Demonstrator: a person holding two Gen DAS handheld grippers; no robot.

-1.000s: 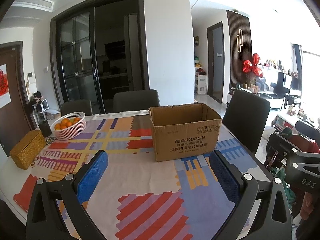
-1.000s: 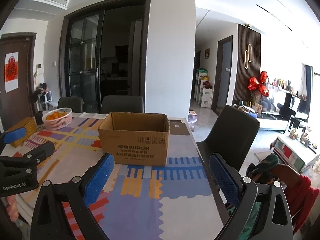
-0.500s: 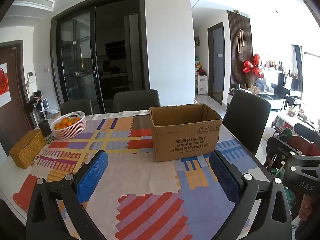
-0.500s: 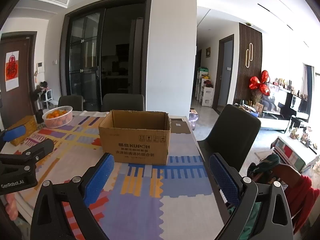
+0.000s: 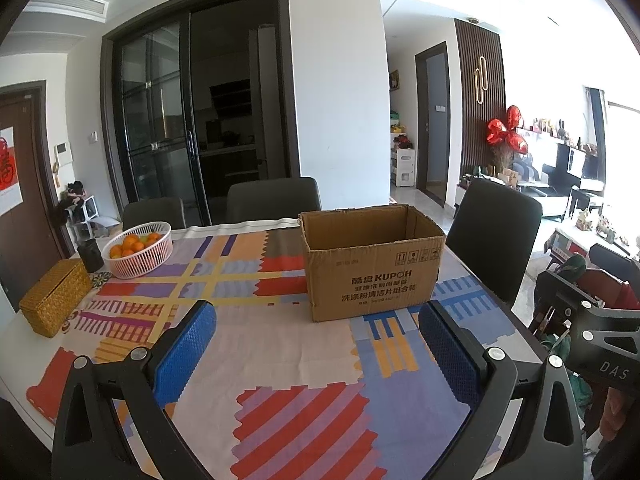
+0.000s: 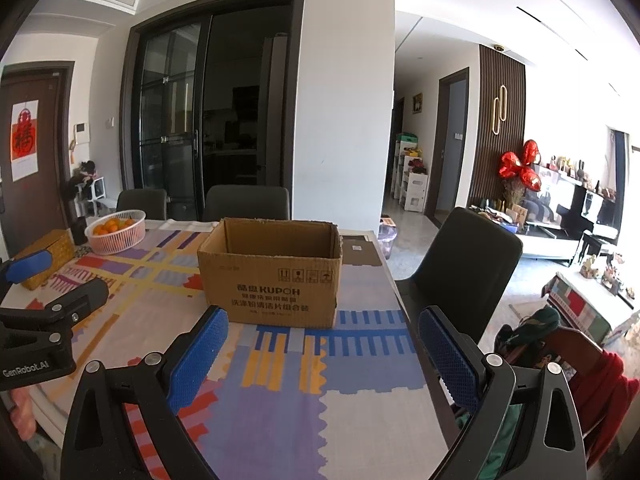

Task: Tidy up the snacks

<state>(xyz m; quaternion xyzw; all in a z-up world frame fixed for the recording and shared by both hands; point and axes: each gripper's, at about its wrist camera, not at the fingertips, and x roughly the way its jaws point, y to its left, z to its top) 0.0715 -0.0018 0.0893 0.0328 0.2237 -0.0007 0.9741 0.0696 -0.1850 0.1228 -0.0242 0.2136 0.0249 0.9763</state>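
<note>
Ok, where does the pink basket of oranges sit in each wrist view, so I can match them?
Left wrist: basket of oranges at middle left, on the table's far left corner, left of the cardboard box.
Right wrist: basket of oranges at far left, beyond the left hand-held gripper.
Shared landmark: the cardboard box.

We can't see the floor of the cardboard box point(image 5: 374, 268) point(image 6: 272, 274), its near wall blocks it in both views. Small print under KUPOH too blurred to read. Left gripper point(image 6: 36, 280) cut off by the frame edge in the right wrist view. Bench point(image 5: 280, 344) near edge is hidden behind the gripper bodies. Fruit in the white basket point(image 5: 138, 254) too small to tell apart
</note>
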